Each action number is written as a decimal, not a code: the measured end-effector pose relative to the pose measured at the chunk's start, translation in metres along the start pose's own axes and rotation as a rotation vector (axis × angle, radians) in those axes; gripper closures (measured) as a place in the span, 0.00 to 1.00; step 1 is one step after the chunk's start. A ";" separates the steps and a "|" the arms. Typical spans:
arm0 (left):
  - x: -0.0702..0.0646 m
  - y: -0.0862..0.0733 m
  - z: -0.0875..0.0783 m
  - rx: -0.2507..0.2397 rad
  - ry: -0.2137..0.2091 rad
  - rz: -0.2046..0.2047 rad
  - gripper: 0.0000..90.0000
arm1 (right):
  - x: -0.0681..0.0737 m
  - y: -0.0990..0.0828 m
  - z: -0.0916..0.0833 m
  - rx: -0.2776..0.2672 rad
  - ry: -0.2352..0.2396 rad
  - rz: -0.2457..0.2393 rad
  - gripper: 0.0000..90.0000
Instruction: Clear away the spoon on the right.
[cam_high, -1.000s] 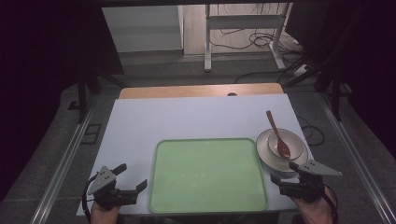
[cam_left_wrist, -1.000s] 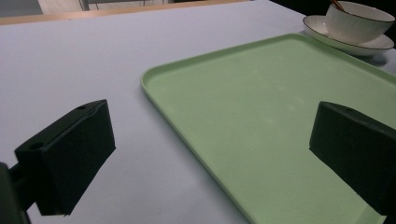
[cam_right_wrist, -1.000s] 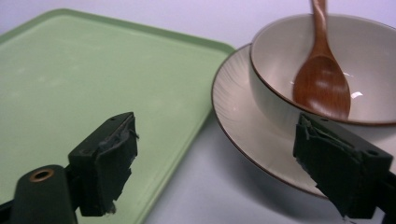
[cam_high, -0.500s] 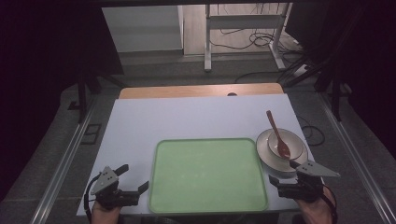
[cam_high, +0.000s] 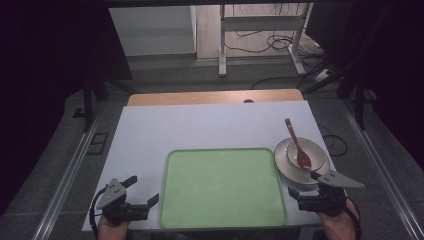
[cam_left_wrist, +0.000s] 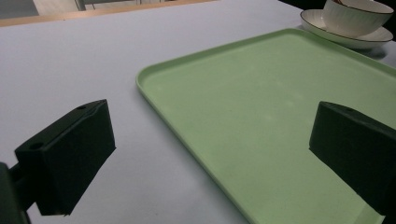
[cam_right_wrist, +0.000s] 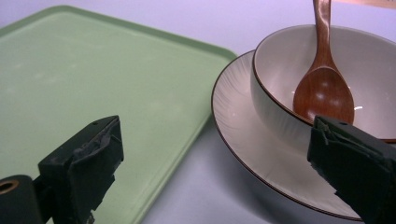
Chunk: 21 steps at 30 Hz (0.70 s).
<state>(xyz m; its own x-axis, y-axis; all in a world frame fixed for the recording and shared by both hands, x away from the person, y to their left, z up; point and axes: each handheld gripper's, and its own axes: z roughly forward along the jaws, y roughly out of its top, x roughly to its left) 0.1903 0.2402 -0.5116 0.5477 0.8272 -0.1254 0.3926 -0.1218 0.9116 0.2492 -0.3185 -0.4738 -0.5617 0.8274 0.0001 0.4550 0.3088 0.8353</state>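
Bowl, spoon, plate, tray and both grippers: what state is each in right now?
Bowl: upright on the plate, spoon inside.
Spoon: in the bowl, handle leaning over the rim.
Plate: flat on the table, beside the tray.
Tray: flat, nothing on it.
Left gripper: open, holding nothing.
Right gripper: just opened wide, holding nothing.

Both tongs open, low at the near edge.
Left tongs (cam_high: 142, 192) held in the left hand (cam_high: 112, 229), jaws spread wide. Right tongs (cam_high: 302, 190) in the right hand (cam_high: 340, 222), jaws just opened, nothing between them.
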 end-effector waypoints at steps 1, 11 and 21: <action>0.000 0.000 0.000 0.000 -0.002 -0.001 0.00 | 0.000 0.000 0.000 0.002 -0.002 0.000 0.04; 0.001 0.000 0.000 -0.001 -0.002 -0.007 0.00 | -0.003 0.005 0.000 -0.005 -0.029 -0.016 0.03; 0.001 0.000 -0.001 -0.007 0.000 -0.010 0.00 | -0.006 0.009 0.001 -0.010 -0.047 -0.022 0.02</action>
<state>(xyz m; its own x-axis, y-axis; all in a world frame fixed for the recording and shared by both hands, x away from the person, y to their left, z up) 0.1902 0.2417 -0.5116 0.5435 0.8286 -0.1344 0.3931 -0.1098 0.9129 0.2580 -0.3203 -0.4667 -0.5381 0.8417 -0.0444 0.4357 0.3229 0.8402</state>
